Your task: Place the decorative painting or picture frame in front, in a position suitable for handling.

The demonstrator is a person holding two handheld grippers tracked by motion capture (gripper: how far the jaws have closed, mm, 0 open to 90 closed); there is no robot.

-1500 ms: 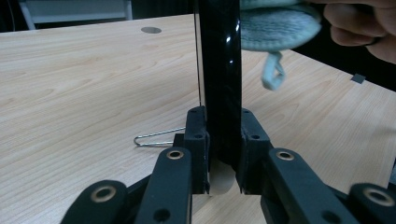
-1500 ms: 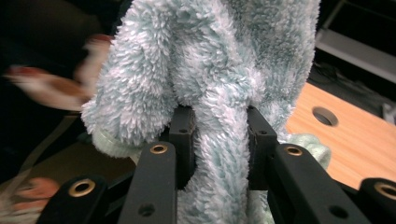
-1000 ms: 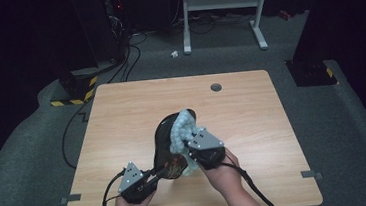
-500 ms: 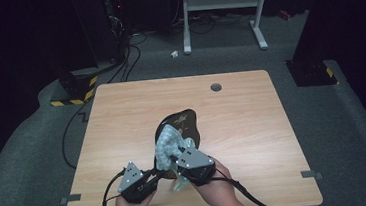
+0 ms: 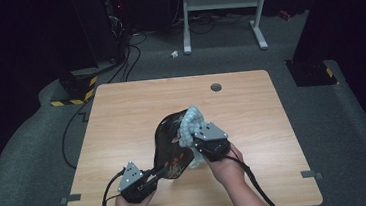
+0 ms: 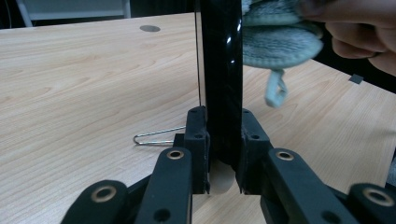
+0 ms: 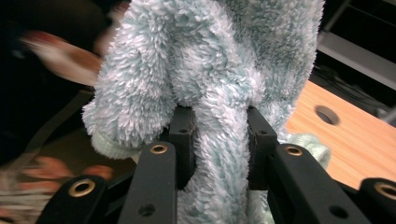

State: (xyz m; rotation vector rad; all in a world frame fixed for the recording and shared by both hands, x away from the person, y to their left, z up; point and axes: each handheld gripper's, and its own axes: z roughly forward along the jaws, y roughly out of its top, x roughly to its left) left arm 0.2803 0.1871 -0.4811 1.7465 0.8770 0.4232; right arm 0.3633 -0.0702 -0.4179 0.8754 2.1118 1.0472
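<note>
The left gripper sits at the near left of the table, its jaws pinched on the near edge of a black lacquered tray. In the left gripper view the pads press both faces of the tray's rim, which stands on edge and rises straight up between them. A bent wire clip lies on the wood just beyond that gripper. The tray is held tilted above the table's near middle, its dark decorated face turned toward the right hand.

To its right, the right gripper is clamped on a pale blue fluffy cloth; in the right gripper view a thick fold of the pile is squeezed between the pads, with more cloth bunched above. The cloth lies against the tray's upper right edge.

Judgement: the work in hand is wiping the tray, and it is under way. How much of the face is already clean cannot be told; the lower patterned part is not under the cloth at this moment and appears to remain.

Against the earlier frames, the left gripper and its grip are unchanged. The right gripper and cloth, which half a second ago were lower on the tray near the person, now stand higher and further right, at the upper rim.
</note>
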